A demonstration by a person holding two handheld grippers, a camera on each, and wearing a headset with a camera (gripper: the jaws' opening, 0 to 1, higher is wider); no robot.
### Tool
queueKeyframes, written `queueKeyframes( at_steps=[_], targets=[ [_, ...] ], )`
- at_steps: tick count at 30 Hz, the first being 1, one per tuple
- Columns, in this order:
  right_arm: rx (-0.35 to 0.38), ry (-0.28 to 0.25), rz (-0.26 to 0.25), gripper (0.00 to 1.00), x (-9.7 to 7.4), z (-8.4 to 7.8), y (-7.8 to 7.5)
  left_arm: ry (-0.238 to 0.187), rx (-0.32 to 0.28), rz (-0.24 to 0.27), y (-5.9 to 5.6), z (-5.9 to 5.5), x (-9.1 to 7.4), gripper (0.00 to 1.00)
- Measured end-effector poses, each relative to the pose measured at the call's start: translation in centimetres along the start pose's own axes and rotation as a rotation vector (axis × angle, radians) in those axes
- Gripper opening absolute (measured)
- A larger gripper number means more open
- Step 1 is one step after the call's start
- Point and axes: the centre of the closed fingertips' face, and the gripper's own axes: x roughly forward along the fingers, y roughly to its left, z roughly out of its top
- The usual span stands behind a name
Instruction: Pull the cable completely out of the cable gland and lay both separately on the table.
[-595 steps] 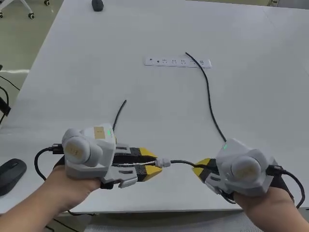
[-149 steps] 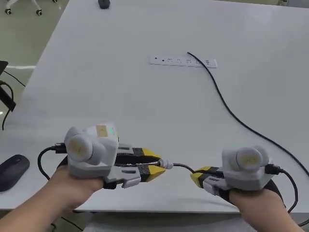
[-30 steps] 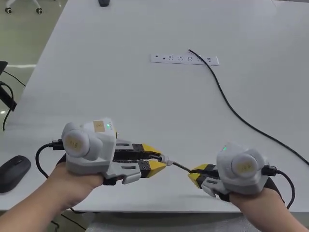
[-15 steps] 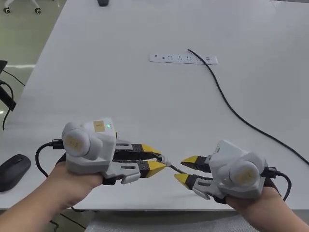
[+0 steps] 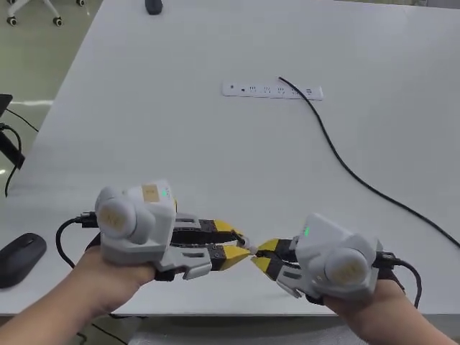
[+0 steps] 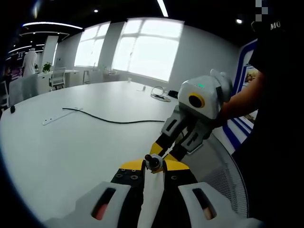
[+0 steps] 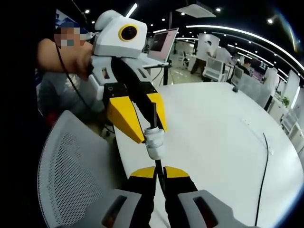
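Observation:
A small white cable gland (image 5: 246, 246) hangs over the table's near edge, and my left gripper (image 5: 241, 249) is shut on it. In the left gripper view the gland (image 6: 153, 163) sits between the yellow tips of that gripper (image 6: 153, 168). A black cable (image 7: 159, 164) leaves the gland (image 7: 154, 141) and runs straight into my right gripper (image 7: 159, 172), which is shut on it just beside the gland. A short stub of cable shows behind the gland, between the left gripper's jaws (image 7: 151, 132). The right gripper (image 5: 260, 255) nearly touches the left one. The long rest of the cable (image 5: 338, 154) lies across the table.
A white power strip (image 5: 272, 91) lies at mid-table by the cable's far end. One dark mouse (image 5: 21, 259) rests at the near left edge, another (image 5: 153, 7) at the far side. A grey mesh chair (image 7: 71, 161) stands below the white table (image 5: 180, 144).
My right gripper opened half a second ago, moved left along the cable and is now shut on it right beside the gland. The left gripper has stayed shut on the gland.

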Motion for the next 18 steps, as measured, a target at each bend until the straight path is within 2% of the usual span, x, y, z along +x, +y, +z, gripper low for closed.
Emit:
queueKeyframes(
  at_steps=[18],
  targets=[
    [0.029,0.029,-0.027,0.00,-0.4,-1.2,-0.9,-0.025,-0.001,0.000,-0.3,0.8,0.0,0.15]
  ],
)
